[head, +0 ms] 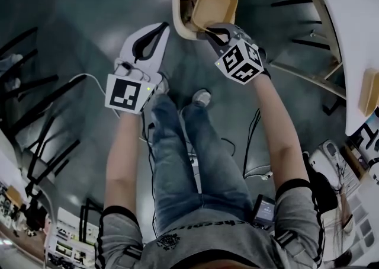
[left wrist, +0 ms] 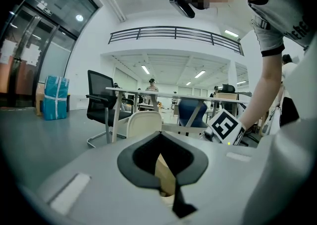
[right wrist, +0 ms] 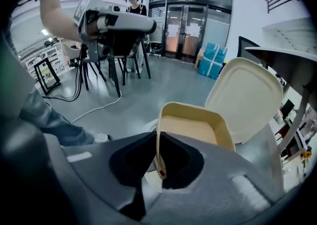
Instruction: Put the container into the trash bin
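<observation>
A cream trash bin (head: 182, 7) stands on the floor ahead of my feet, its lid (right wrist: 245, 100) swung up. My right gripper (head: 214, 32) is shut on the rim of a tan, shallow container (head: 214, 4), which hangs tilted over the bin's mouth. In the right gripper view the container's wall (right wrist: 198, 130) runs between the jaws of the right gripper (right wrist: 159, 169). My left gripper (head: 155, 35) hovers left of the bin, shut with nothing in it. Past the closed tips of the left gripper (left wrist: 171, 194) in its own view, the container (left wrist: 166, 177) and the bin lid (left wrist: 143, 124) show.
A white table (head: 355, 31) and its metal legs stand right of the bin. Dark chair frames (head: 35, 114) crowd the left side. Cables (head: 254, 143) trail on the grey floor beside my legs. An office chair (left wrist: 101, 105) and a blue package (left wrist: 54, 97) stand farther off.
</observation>
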`<state>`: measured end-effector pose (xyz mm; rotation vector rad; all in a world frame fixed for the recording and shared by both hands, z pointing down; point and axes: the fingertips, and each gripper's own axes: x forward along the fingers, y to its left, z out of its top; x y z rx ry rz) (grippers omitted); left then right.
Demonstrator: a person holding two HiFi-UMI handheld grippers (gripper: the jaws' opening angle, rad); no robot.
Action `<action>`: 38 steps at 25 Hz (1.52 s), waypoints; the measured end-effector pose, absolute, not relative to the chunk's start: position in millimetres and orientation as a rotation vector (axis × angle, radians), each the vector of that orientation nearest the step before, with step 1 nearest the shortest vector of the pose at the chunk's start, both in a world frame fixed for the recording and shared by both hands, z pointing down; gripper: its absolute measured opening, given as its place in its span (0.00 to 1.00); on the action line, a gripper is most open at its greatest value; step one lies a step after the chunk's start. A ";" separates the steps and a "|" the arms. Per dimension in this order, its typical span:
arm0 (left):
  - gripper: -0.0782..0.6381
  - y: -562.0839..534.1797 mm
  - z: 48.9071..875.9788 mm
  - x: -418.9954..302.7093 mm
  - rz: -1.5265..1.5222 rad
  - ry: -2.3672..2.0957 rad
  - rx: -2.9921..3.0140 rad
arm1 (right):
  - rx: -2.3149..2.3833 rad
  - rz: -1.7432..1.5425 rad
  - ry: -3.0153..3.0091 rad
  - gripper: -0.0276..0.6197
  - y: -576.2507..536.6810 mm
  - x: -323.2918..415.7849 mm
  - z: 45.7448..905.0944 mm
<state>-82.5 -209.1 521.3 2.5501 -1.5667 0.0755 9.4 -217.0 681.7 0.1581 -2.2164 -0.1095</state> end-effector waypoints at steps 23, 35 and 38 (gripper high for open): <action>0.13 -197.3 530.5 -101.0 0.090 -1.584 2.514 | 0.045 -0.223 -2.021 0.08 -227.4 5.5 733.5; 0.13 -194.2 535.7 -108.8 0.095 -1.582 2.499 | 0.138 -0.224 -1.914 0.27 -232.6 18.8 755.4; 0.13 -193.4 534.2 -107.5 0.092 -1.572 2.507 | 0.164 -0.163 -1.948 0.22 -224.5 19.5 750.9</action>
